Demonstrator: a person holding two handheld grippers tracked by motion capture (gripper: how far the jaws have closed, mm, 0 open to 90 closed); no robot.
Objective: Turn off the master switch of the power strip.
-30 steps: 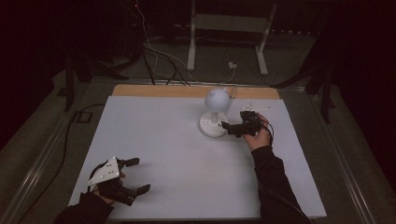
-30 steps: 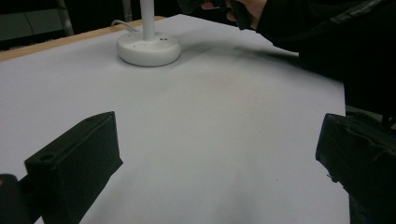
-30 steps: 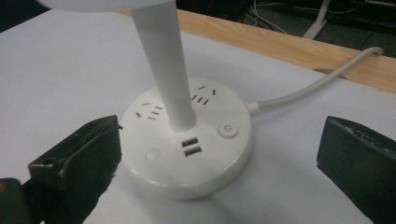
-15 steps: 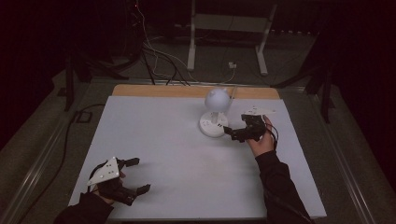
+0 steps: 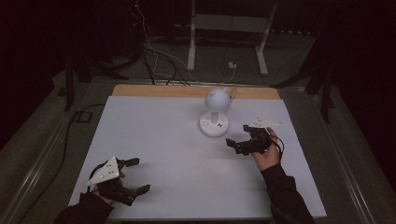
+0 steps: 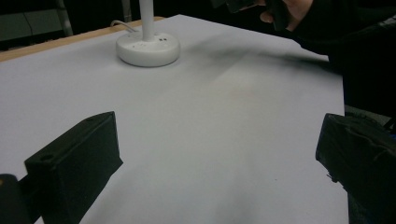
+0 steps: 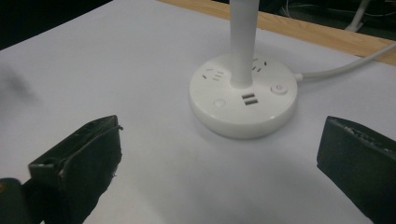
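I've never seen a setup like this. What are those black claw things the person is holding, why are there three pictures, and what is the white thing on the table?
No robot here: a person sits at a table covered in white and holds a hand tool with two black jaws in each hand. The left gripper is near the front corner; the right gripper is beside the lamp. One picture comes from a fixed camera high above, looking down. The other two come from small cameras riding on each tool, so you see that tool's own jaws rising from the bottom edge. The white thing is a small desk lamp: a round base with sockets and buttons, a stem and a ball-shaped head, with a white cable running off. Both tools have their jaws spread wide and hold nothing.
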